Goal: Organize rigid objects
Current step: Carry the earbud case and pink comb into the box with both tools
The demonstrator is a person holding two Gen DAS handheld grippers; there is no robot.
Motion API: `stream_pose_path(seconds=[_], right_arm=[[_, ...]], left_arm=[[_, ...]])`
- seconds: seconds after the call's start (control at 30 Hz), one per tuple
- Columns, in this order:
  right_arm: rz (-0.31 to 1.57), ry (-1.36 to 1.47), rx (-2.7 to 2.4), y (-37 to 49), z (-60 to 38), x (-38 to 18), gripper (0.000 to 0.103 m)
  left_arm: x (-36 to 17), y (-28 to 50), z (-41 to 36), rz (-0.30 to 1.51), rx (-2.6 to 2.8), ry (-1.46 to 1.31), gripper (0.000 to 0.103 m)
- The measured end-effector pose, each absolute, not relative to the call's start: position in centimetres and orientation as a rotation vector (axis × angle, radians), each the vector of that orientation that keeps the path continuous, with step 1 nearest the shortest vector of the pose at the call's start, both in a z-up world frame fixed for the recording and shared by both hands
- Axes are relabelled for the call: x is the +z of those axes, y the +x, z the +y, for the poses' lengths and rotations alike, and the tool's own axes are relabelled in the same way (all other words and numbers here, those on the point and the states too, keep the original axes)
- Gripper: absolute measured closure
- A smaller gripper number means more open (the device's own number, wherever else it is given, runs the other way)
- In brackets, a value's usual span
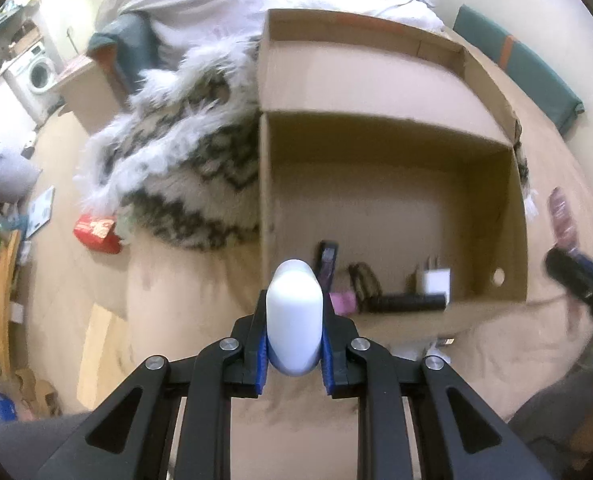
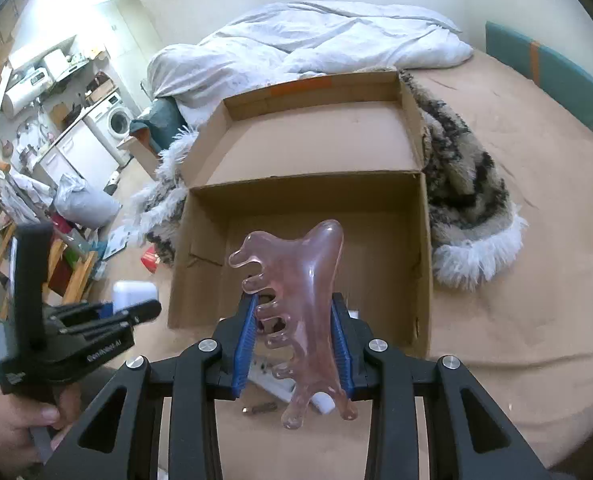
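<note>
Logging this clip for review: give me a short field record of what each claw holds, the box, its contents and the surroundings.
left claw: shut on white oblong object, near the box's front edge
right claw: shut on pink translucent comb, in front of the box
cardboard box: open, lid flap folded back, on the bed
box contents: white charger plug, dark cylindrical item, a few smaller items, blurred
beside box: shaggy black-and-white blanket
behind box: white duvet
</note>
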State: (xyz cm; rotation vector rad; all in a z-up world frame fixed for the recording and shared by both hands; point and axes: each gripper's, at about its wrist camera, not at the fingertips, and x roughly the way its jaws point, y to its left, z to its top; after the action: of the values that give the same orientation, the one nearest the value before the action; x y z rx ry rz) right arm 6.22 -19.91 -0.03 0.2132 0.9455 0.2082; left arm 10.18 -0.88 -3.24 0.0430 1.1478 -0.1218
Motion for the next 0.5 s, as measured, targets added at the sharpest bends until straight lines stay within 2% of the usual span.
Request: stream_pose_path(seconds=[0.2, 0.5], right_arm=[[1.002, 0.210, 0.218, 10.0, -19.7, -3.5, 0.067], [1.120, 0.211, 0.239, 13.2, -19.6, -9.6, 0.067]], left_arm=[[-6.5, 14.0, -2.5, 1.188, -0.125, 0.111, 0.085], [-10.8, 15.7, -3.6, 1.210, -0.185, 0.135, 0.085]])
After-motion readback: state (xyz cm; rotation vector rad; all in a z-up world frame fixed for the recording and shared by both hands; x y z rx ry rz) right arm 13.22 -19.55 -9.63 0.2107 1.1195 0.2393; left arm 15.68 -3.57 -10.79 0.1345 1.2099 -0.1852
